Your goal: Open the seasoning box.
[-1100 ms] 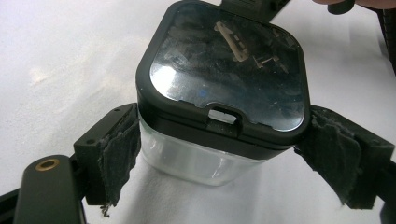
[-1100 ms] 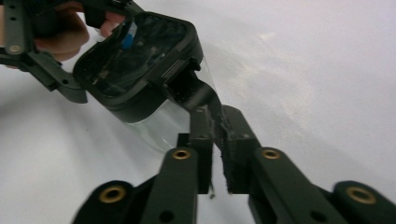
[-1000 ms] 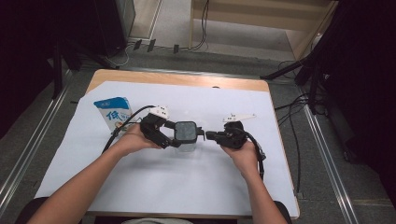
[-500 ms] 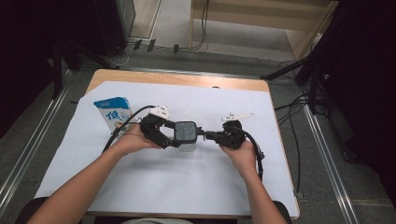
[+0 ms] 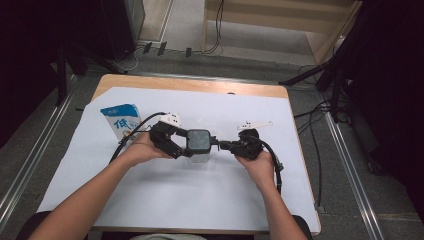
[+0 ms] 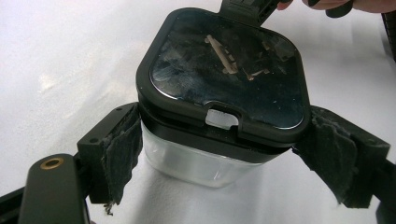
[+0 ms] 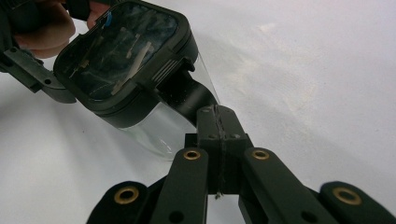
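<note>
I'm looking down on the white sheet (image 5: 150, 200) that covers the table (image 5: 190, 84), and both my hands are at its middle. My left gripper (image 5: 181, 144) has the clear container (image 5: 200, 156) between its jaws — from the left gripper view the two frayed pads (image 6: 122, 148) press on opposite sides of it, just under the black lid (image 6: 224, 70), so that is a firm grasp on the container. The container stands on the sheet, slightly tilted in the gripper views, its see-through body below and the glossy square lid on top.

My right gripper (image 5: 223, 145) comes in from the other side. Its jaws are clenched together — in the right gripper view the two tips meet with no gap, and they sit right at the hinge-side tab of the lid (image 7: 184, 91); whether they pinch a thin edge of that tab I cannot tell. The small latch notch (image 6: 222, 117) on the lid faces the left gripper's camera.

Off to the left of my left forearm, a blue and white pouch (image 5: 121, 119) lies on the sheet, well apart from the container.
</note>
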A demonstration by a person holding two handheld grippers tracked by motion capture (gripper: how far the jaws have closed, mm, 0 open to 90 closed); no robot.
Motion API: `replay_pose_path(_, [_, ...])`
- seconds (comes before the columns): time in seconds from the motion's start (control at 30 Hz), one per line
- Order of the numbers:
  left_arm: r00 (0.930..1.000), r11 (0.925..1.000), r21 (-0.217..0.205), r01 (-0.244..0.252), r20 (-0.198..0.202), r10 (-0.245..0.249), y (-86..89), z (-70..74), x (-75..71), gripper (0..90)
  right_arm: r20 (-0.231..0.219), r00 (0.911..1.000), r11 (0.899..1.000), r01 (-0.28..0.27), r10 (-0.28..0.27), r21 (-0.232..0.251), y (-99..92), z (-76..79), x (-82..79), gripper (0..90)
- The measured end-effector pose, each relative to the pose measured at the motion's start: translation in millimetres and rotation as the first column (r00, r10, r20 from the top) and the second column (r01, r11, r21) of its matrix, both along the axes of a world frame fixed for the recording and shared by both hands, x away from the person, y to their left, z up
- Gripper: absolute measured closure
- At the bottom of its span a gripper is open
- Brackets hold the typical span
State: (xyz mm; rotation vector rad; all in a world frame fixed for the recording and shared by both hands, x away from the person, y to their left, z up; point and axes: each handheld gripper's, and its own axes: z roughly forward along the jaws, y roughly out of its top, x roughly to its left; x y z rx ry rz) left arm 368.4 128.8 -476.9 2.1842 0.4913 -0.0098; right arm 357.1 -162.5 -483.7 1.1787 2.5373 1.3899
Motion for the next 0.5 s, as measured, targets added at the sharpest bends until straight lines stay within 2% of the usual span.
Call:
replay_pose_path(0.37, [0.9997, 1.0000, -0.002, 0.005, 0.022, -0.005, 1.6, 10.9, -1.8, 17.5, -0.002, 1.0000, 1.000, -0.004, 0.004, -0.004, 0.0, 0.4, -0.6, 90.0])
replay_pose_path(0.5, [0.9995, 0.9998, -0.017, 0.004, 0.033, -0.004, 4.1, 15.1, -3.8, 18.9, -0.001, 1.0000, 1.000, -0.005, 0.005, -0.006, 0.0, 0.5, -0.6, 90.0])
